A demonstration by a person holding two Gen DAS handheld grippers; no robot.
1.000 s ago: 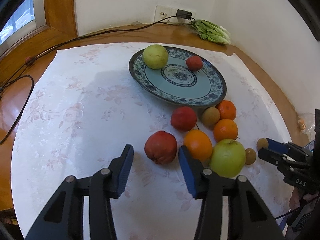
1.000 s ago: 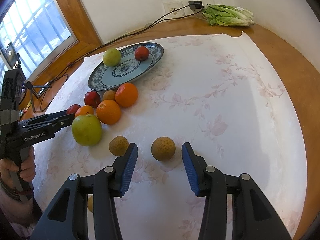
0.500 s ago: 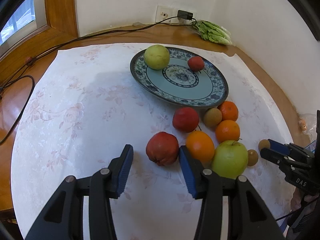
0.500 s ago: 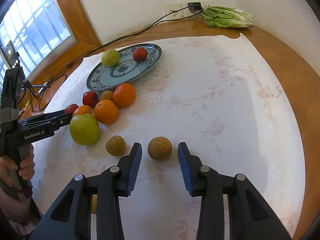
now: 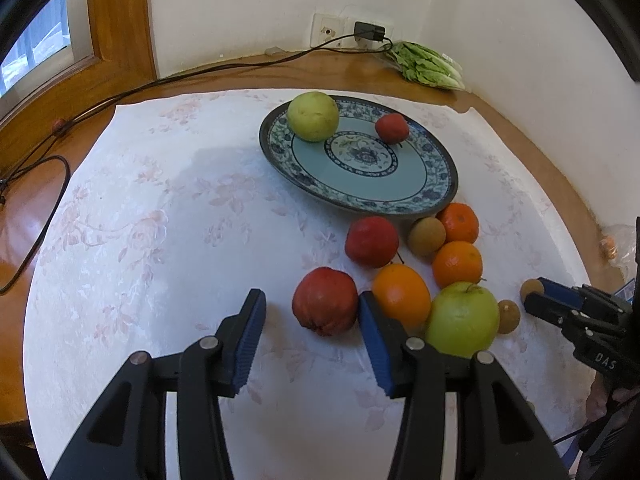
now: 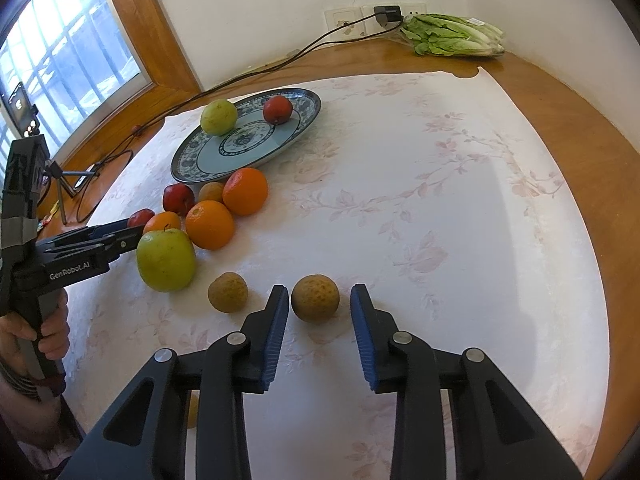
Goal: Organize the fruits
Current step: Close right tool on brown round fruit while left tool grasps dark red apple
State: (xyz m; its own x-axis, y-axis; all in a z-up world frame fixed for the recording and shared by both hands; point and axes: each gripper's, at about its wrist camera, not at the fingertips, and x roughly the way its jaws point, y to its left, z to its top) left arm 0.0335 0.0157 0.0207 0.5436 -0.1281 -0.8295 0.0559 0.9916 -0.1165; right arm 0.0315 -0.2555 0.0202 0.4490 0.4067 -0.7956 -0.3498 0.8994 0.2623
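Our right gripper (image 6: 319, 302) is closing around the small brown fruit (image 6: 315, 298), pads not yet touching. We should squeeze gently. Our left gripper (image 5: 310, 316) stands spread around the red apple (image 5: 325, 306).

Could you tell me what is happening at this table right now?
A person is sorting fruit onto a patterned plate with two handheld grippers. The right gripper is closing around a small brown fruit, not yet pinching it. The left gripper brackets a red fruit, open. A green fruit and small red fruit are already plated.
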